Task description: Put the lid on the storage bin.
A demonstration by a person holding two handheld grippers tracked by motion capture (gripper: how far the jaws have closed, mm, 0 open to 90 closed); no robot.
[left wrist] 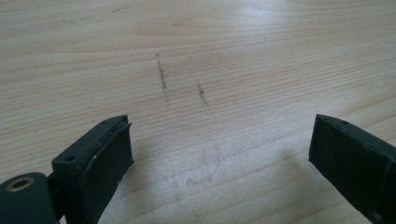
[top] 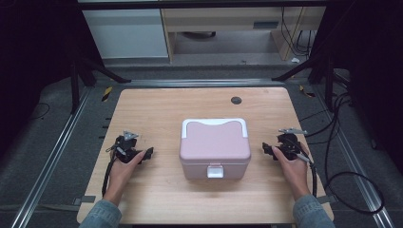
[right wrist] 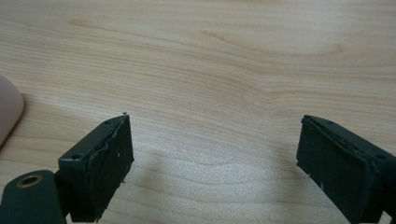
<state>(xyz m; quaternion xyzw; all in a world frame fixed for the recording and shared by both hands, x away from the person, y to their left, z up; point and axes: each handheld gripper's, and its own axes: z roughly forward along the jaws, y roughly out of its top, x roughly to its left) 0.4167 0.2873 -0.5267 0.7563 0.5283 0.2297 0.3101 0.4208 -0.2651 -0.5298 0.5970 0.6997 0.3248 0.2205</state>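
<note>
While resting on the pale wooden table [top: 157, 190], jaws wide apart and empty: left gripper [top: 148, 153], right gripper [top: 266, 150]. Between them, at table centre, pink rounded plastic box [top: 215, 145], lid closed, white latch [top: 215, 171] toward the person, probably for easy reach.

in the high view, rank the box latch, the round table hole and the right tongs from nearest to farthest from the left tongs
1. Latch, box front, table middle.
2. Hole, far side, right of middle.
3. Right tongs, right of the box.
Measured from the left tongs.
</note>
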